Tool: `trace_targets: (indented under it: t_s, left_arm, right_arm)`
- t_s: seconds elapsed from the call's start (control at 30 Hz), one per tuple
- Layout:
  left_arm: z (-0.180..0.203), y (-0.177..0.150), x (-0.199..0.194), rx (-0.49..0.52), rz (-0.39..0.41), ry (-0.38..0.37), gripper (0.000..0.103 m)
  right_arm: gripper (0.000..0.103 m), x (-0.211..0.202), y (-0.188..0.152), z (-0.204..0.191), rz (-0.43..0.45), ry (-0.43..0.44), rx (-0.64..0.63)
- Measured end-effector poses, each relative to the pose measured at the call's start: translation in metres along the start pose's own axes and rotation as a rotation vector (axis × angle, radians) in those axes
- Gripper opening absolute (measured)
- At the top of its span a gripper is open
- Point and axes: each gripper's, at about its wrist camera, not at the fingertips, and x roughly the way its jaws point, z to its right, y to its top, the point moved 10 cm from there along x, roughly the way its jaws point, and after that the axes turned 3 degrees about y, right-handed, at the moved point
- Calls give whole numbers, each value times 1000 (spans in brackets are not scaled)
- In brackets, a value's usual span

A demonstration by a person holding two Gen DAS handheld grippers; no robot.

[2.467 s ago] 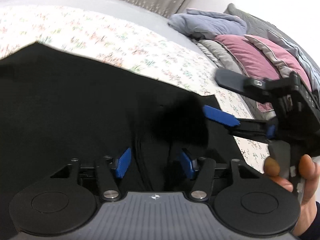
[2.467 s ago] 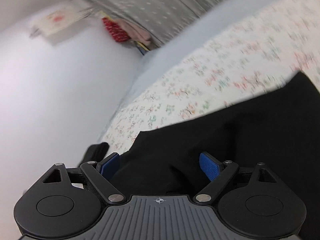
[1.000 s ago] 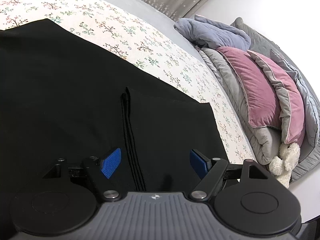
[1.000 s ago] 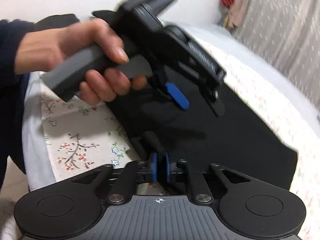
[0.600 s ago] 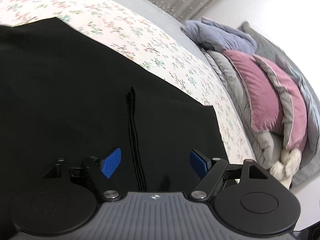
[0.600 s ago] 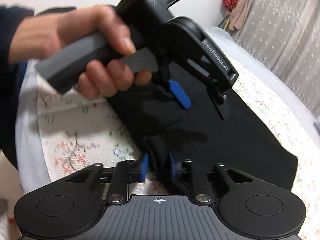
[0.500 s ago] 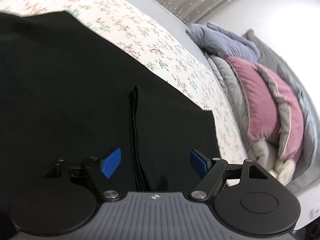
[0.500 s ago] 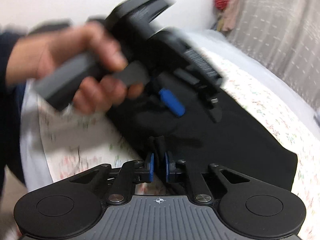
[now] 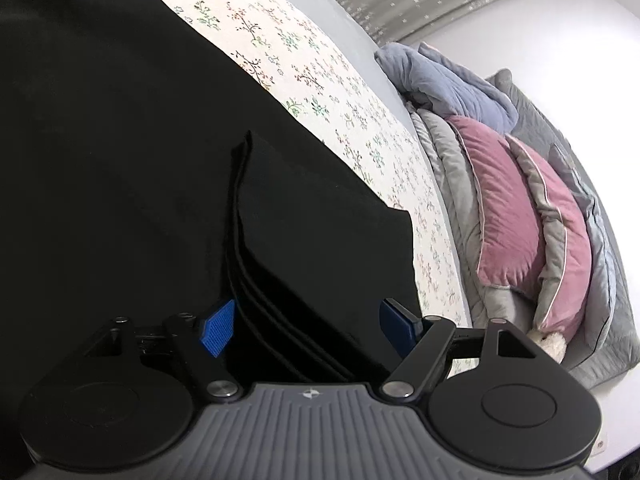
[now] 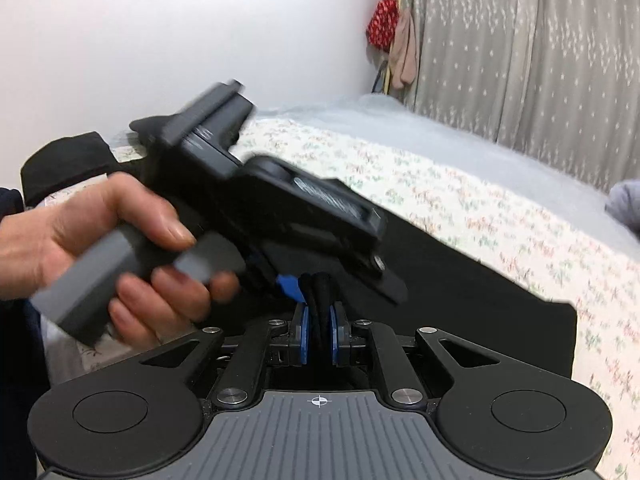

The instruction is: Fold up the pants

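Between the blue pads of the right gripper (image 10: 319, 338), whose jaws have just been closing, sits a pinched bunch of black pants (image 10: 460, 280). Left gripper (image 9: 308, 326) gapes wide, its pads astride the folded edge on the floral bedsheet (image 9: 320, 76).

My right tool (image 10: 319, 334) has just been closing and its blue pads now pinch a thick bunched edge of the black pants (image 10: 460, 288), which lie spread over the floral bedsheet (image 10: 500, 216). My left hand (image 10: 100, 248) holds the left tool (image 10: 296, 284) just above, blurred. Grey curtains (image 10: 520, 48) hang behind.
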Motion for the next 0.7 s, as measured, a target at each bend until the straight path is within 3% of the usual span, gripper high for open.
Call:
trace_targets:
  t_s: [0.37, 0.53, 0.6, 0.67, 0.7]
  left_arm:
    - [-9, 5, -9, -100, 10, -20, 78]
    - [-9, 6, -4, -86, 10, 4, 75]
    - [-7, 9, -1, -51, 37, 32, 64]
    - [-6, 13, 2, 28, 71, 96, 30]
    - [-7, 14, 4, 66, 77, 133, 21]
  right_arm:
    - [10, -1, 5, -4, 43, -30, -24]
    - [10, 0, 6, 4, 46, -34, -9]
    - [10, 6, 3, -7, 31, -24, -48]
    - [10, 8, -1, -14, 19, -16, -90]
    - [10, 11, -3, -19, 13, -7, -97]
